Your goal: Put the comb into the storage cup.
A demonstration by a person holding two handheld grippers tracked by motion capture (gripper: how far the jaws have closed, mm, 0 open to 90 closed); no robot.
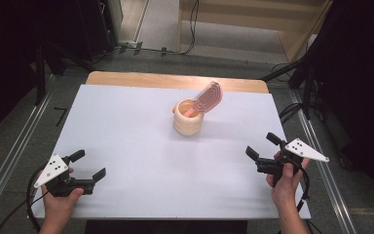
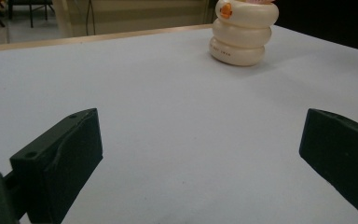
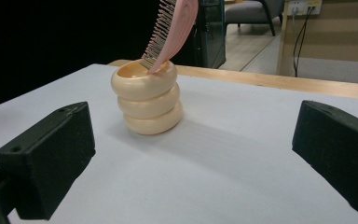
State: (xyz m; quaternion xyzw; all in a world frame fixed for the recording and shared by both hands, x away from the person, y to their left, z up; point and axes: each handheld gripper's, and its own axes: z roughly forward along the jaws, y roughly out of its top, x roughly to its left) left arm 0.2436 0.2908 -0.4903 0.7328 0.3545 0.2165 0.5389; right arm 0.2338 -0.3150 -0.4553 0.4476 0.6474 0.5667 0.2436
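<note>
Both claws are wide and hold nothing: the left gripper and the right gripper. The cream holder with the pink brush stands ahead of both, well apart. I think the right one should approach slowly toward the leaning brush head.

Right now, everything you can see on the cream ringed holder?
The holder is a glossy cream cup, seemingly plastic, shaped as three stacked bulging rings, with a small orange mark near the rim. It stands upright on the white table, toward the far middle, open-topped. A pink hairbrush stands in it handle-down, leaning on the rim. Nothing else touches it.
</note>
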